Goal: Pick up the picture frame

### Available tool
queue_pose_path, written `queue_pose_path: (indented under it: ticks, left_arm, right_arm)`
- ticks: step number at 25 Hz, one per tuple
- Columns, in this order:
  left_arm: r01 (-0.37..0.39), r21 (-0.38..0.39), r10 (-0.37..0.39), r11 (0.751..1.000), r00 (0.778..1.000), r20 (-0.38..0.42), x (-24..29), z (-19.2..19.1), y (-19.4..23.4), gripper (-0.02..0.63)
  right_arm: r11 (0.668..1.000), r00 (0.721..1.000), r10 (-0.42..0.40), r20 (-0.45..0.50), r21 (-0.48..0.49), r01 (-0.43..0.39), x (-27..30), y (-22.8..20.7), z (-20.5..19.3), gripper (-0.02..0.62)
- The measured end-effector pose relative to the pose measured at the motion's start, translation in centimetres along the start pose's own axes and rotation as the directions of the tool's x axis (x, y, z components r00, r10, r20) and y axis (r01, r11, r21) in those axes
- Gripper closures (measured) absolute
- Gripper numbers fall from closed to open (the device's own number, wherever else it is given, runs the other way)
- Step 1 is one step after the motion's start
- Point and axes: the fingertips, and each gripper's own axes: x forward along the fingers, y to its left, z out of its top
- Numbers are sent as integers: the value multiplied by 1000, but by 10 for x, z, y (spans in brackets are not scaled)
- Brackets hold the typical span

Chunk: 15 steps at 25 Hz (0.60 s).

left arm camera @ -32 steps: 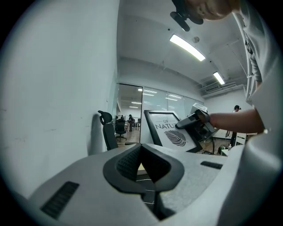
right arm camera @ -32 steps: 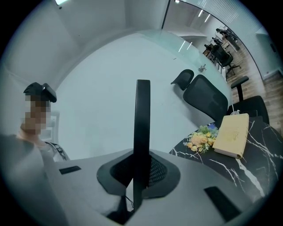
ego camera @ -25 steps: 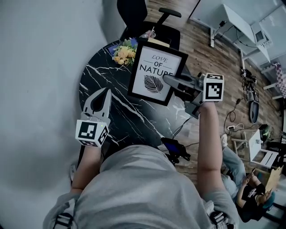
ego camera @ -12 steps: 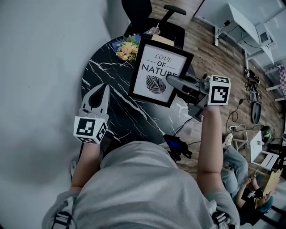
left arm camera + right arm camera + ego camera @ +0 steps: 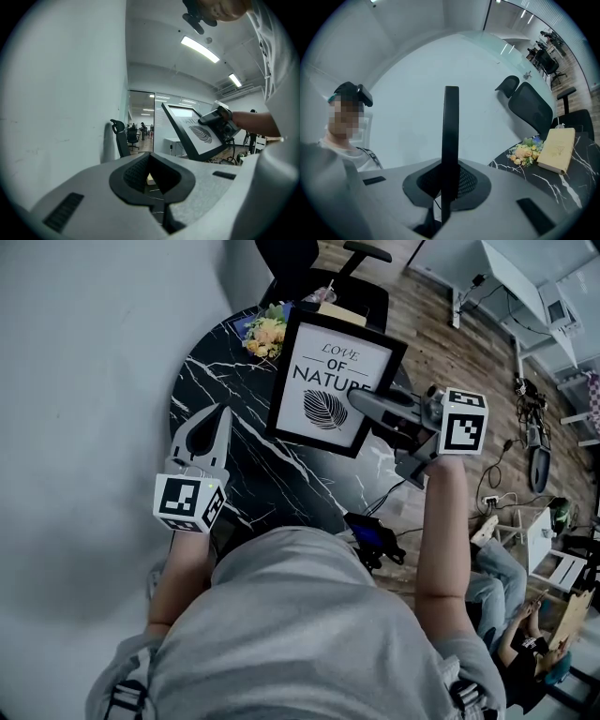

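A black picture frame (image 5: 328, 390) with a white print of a leaf and lettering hangs tilted above the round black marble table (image 5: 253, 479). My right gripper (image 5: 361, 401) is shut on its right edge. In the right gripper view the frame (image 5: 451, 136) stands edge-on as a dark bar between the pads of the right gripper (image 5: 449, 185). My left gripper (image 5: 217, 418) hovers over the table's left side, shut and holding nothing. The left gripper view shows the left gripper (image 5: 152, 180) and, further off, the lifted frame (image 5: 197, 136).
A small bunch of flowers (image 5: 264, 334) and a beige book (image 5: 337, 315) lie at the table's far edge, with a black office chair (image 5: 323, 282) behind them. A grey wall runs along the left. A seated person (image 5: 525, 643) is at the lower right.
The frame stays gripped by the right gripper and has shifted only slightly. The left gripper holds its place.
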Motion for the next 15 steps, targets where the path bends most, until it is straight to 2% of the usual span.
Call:
queue_pose_path:
  ticks: [15]
  left_arm:
    - [-11,-2,11,1000,1000,-2,-2,0,-1,601]
  right_arm:
    - [1000,1000,-7,-19,-26,6,-1,-2,0,557]
